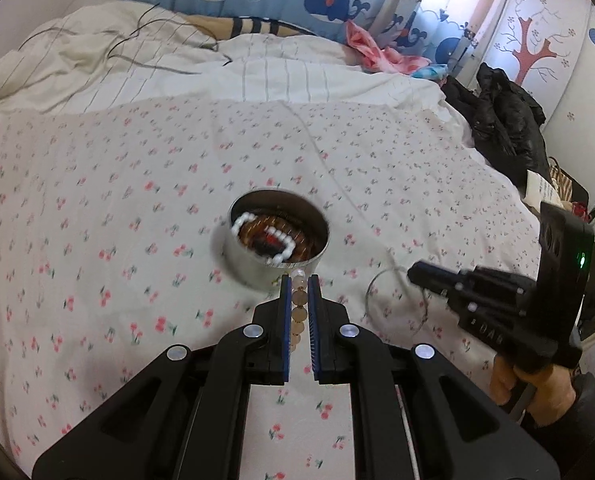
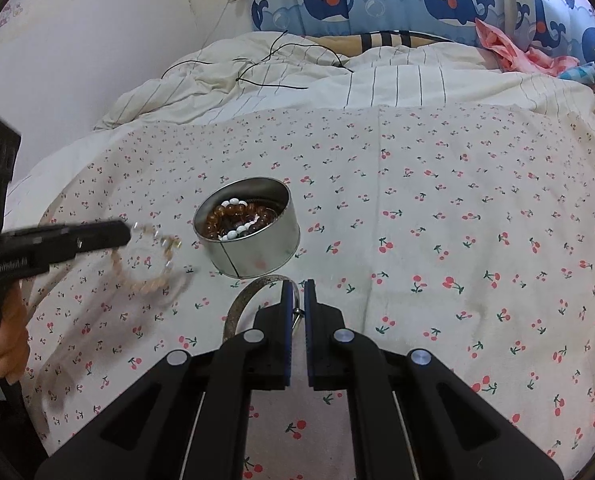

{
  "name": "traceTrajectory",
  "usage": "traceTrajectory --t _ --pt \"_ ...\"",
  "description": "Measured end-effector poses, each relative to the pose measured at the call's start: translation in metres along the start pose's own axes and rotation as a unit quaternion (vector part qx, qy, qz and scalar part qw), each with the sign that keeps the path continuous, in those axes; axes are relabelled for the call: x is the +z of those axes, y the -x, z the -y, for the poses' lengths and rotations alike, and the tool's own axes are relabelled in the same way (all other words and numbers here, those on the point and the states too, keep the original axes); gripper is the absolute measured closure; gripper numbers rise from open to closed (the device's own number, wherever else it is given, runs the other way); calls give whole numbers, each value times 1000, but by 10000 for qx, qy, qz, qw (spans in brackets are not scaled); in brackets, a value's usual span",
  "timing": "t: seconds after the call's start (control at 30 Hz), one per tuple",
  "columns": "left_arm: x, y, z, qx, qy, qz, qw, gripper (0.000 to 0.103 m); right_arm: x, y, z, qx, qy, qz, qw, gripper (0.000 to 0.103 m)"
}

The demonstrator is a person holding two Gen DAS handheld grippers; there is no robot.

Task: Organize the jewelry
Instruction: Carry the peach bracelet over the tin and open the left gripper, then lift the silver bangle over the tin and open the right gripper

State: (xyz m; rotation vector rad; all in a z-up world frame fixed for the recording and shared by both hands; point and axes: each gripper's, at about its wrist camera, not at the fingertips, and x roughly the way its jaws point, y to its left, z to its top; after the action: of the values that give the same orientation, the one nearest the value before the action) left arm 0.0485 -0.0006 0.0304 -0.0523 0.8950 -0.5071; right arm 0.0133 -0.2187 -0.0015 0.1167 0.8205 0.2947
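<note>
A round metal tin (image 1: 257, 268) (image 2: 257, 248) stands on the cherry-print bedsheet and holds brown and white bead bracelets (image 1: 269, 236) (image 2: 237, 220). My left gripper (image 1: 299, 280) is shut on a pale pink bead bracelet (image 1: 298, 300), held just in front of the tin; in the right wrist view that bracelet (image 2: 145, 276) hangs blurred from the left gripper (image 2: 125, 234). My right gripper (image 2: 296, 284) is shut on a thin silver bangle (image 2: 241, 300), near the tin's front; the left wrist view shows it (image 1: 411, 276) holding the bangle (image 1: 393, 300).
A rumpled striped duvet (image 2: 337, 72) with a black cord (image 2: 265, 68) lies at the back of the bed. Black clothes (image 1: 505, 120) are heaped at the bed's right edge. A wall (image 2: 97, 40) borders the bed on the left.
</note>
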Motion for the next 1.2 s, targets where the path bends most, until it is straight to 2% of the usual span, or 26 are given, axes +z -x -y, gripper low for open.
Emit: traceTrajectory --t 0.17,0.5,0.57,0.63,0.7,0.77,0.83,0.9,0.97,1.03,1.1,1.2 --pt "23 -6 12 27 -182 89 9998 96 1 -1 0 17 -27 -8 10000 97" --pt "63 -40 17 -323 -83 207 9992 96 0 -4 1 48 -64 -41 10000 97" --pt "62 -59 13 -90 -18 71 9999 96 0 -4 1 47 -66 -43 10000 97" --pt "55 -78 7 392 -80 -138 9991 96 0 -4 1 47 -65 -42 10000 97" --pt "46 -94 0 962 -157 -388 9945 95 0 -3 1 54 -68 -36 10000 97" --pt "42 -96 -4 1206 -224 -493 9912 94 0 -3 2 58 -80 -23 9999 97" --pt "42 -86 -7 1359 -273 -420 9895 82 0 -2 2 67 -94 -2 9999 97" --pt "42 -68 -7 1660 -389 -228 9851 43 1 0 2 83 -114 42 9999 97" --pt "37 -48 -9 1807 -359 -15 9829 39 3 6 1 125 -125 172 9997 97" --pt "30 -36 -16 1821 -280 -40 9829 39 7 13 -1 205 -155 310 9992 97" --pt "16 -26 -22 1987 -179 -77 9799 39 14 19 -5 238 -154 462 9985 97" --pt "2 -18 -32 2088 -5 -86 9779 36 27 12 -10 299 -225 509 9980 97"
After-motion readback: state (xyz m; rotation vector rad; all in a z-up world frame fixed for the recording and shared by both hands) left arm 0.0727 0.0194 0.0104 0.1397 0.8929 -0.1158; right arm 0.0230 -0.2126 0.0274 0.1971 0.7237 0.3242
